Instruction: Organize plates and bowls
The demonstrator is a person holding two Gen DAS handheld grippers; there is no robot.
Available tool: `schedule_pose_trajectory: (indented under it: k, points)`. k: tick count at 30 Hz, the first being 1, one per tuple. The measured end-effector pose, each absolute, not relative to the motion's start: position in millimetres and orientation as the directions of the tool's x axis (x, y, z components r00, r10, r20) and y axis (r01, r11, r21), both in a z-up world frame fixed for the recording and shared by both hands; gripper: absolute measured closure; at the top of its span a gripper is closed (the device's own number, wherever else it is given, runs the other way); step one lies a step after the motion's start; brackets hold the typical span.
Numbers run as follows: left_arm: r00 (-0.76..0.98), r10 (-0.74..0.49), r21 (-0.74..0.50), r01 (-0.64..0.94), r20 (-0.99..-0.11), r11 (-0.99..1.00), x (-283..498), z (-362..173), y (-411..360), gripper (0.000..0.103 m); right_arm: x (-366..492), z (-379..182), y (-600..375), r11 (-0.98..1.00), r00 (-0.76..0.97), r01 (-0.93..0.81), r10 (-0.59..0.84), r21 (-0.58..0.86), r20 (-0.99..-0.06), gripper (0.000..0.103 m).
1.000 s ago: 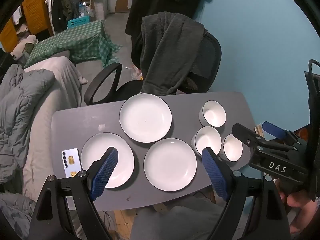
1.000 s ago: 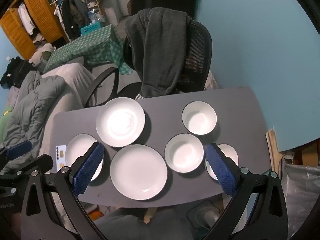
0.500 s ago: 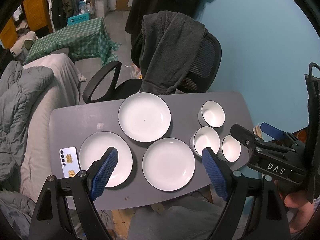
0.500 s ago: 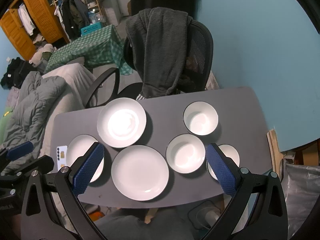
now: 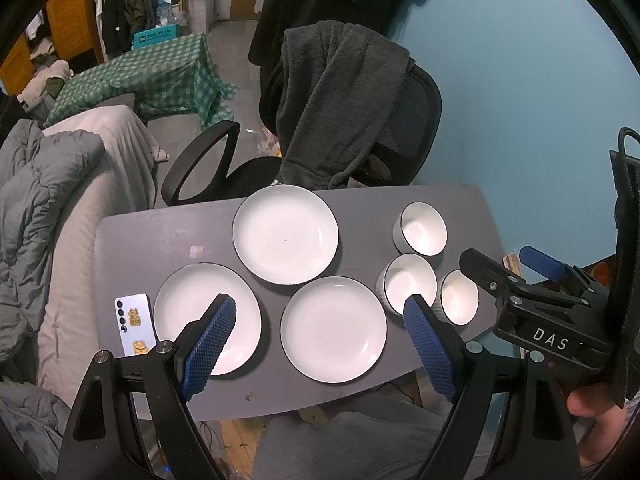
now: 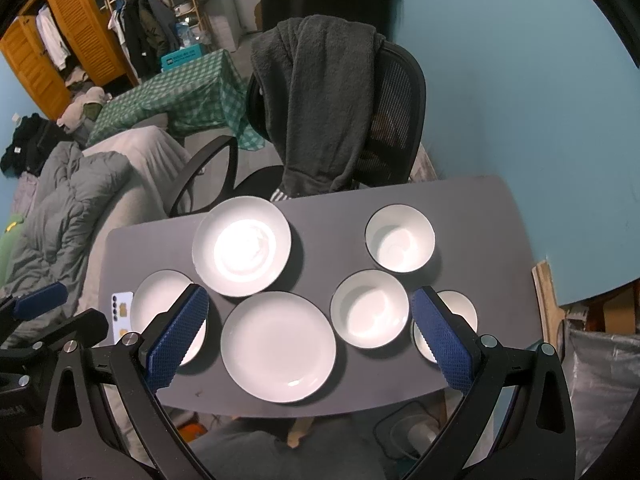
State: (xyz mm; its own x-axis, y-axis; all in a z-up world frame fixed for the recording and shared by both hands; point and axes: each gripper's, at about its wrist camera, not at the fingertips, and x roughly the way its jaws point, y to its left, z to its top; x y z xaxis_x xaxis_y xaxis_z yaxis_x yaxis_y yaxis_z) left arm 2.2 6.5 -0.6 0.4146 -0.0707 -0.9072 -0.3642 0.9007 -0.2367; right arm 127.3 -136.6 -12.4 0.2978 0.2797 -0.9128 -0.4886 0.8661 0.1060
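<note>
So far nothing is stacked; both hand-held grippers, the left hand-held gripper [image 5: 320, 328] and the right hand-held gripper [image 6: 310, 324], hang wide open and empty above the table [image 5: 160, 240]. Next, one must grab a plate [image 5: 334, 329].

phone [image 5: 135, 328], draped office chair [image 5: 404, 140], duvet [image 5: 44, 184]

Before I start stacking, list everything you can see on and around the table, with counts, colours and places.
Plates: 3, white with dark rims, left and middle of table, lying apart.
Bowls: 3, white with dark rims, right side of table, none stacked.
Phone: 1, white, left edge of table beside the near-left plate.
Table: 1, grey.
Office chair: 1, black, behind table, dark grey garment draped over it.
Checked cloth: 1, green, far back left.
Bedding: grey, left of table.
Wardrobe: orange wood, back left.
Left gripper: open, empty, above plates.
Right gripper: open, empty, above table.
</note>
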Motion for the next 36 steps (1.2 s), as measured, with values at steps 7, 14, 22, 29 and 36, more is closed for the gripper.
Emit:
schedule_pose_trajectory:
  k: [7, 14, 22, 29, 36]
  points:
    - [0.414, -0.073, -0.237, -0.361, -0.907, 0.902, 3.1, -0.4, 5.2, 0.016, 128.2, -13.4, -135.8, 0.866, 0.297, -0.488, 0.281, 0.108, -0.913, 0.002]
    - [0.416, -0.078, -0.242, -0.357, -0.906, 0.902, 2.6, 0.2, 4.5, 0.016, 128.4, -13.5, -135.9, 0.866, 0.297, -0.488, 0.281, 0.108, -0.913, 0.002]
    - [0.415, -0.086, -0.248, -0.353, -0.906, 0.902, 3.3, 2.5, 3.1, 0.016, 128.6, -13.3, -136.6, 0.866, 0.297, -0.487, 0.281, 0.108, -0.913, 0.002]
    - [0.420, -0.091, -0.252, -0.346, -0.903, 0.903, 1.6, 4.3, 4.3, 0.016, 128.4, -13.5, -136.3, 0.866, 0.298, -0.487, 0.281, 0.108, -0.912, 0.002]
    - [0.421, -0.099, -0.258, -0.339, -0.901, 0.905, 0.3, 5.4, 5.3, 0.016, 129.0, -12.8, -136.5, 0.867, 0.299, -0.487, 0.281, 0.107, -0.912, 0.002]
